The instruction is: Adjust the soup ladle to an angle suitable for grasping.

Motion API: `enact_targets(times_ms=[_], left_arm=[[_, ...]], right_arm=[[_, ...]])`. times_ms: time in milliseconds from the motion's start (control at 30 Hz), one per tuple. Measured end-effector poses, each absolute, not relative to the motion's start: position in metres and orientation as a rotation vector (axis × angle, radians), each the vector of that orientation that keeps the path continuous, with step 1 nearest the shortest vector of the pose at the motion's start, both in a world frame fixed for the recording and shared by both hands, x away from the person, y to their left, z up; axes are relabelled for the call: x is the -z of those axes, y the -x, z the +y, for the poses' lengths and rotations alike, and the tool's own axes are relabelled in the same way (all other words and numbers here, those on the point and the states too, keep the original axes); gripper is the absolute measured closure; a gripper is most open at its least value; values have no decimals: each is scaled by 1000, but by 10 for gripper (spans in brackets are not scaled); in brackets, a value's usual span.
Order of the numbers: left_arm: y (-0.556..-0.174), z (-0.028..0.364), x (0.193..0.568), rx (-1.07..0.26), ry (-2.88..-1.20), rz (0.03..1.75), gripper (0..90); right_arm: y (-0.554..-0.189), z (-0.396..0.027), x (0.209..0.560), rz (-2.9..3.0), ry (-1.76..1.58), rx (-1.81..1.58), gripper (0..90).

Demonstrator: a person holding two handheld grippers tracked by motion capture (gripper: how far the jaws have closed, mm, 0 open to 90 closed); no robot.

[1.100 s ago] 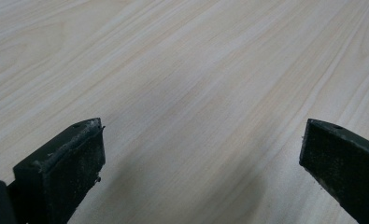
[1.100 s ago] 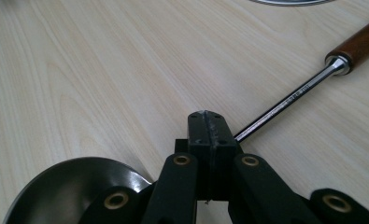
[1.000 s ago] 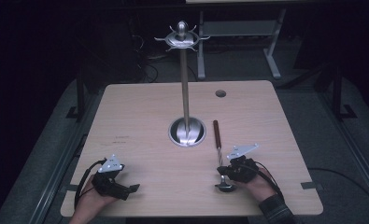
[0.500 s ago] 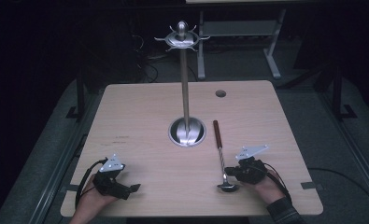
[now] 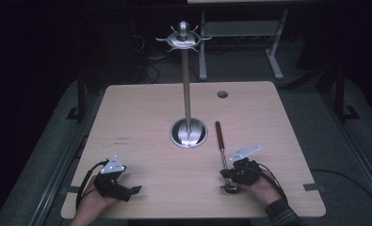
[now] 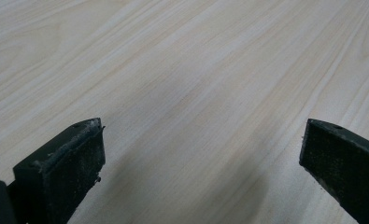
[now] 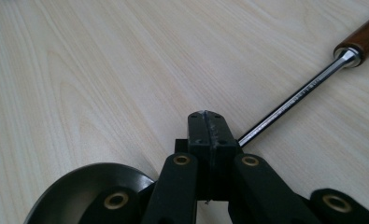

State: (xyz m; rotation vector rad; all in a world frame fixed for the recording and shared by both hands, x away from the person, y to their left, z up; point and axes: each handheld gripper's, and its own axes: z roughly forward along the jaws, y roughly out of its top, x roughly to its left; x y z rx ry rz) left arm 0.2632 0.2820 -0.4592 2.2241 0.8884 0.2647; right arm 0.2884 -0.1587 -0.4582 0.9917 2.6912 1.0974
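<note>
Wooden-handled ladle (image 5: 220, 146) lies flat just right of the stand (image 5: 187, 94), the right gripper (image 7: 207, 122) clamped on its shaft, the left gripper (image 6: 201, 154) wide open and empty; lifting and hanging seemingly remain.

Surface: pale wood-grain rectangular surface (image 5: 141, 117), small round hole (image 5: 222, 94) near its far right edge.
Centre: tall steel pole stand on a round shiny base (image 5: 189, 133).
Right of base: long metal ladle with reddish-brown wooden handle (image 5: 218, 133), lying flat.

Wood-handled steel ladle (image 5: 222, 153) lies flat right of stand base (image 5: 189, 133), bowl seemingly nearest.
</note>
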Motion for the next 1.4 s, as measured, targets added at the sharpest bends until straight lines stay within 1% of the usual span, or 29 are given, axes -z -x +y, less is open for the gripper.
enact_targets(times_ms=[267,1400], left_arm=[[-263,283,459,-264,-2230,886,0],[-264,282,460,-264,-2241,883,0]], right_arm=[[-288,-163,460,2709,-1010,-1071,900],[-288,-221,452,2693,-1141,-996,900]])
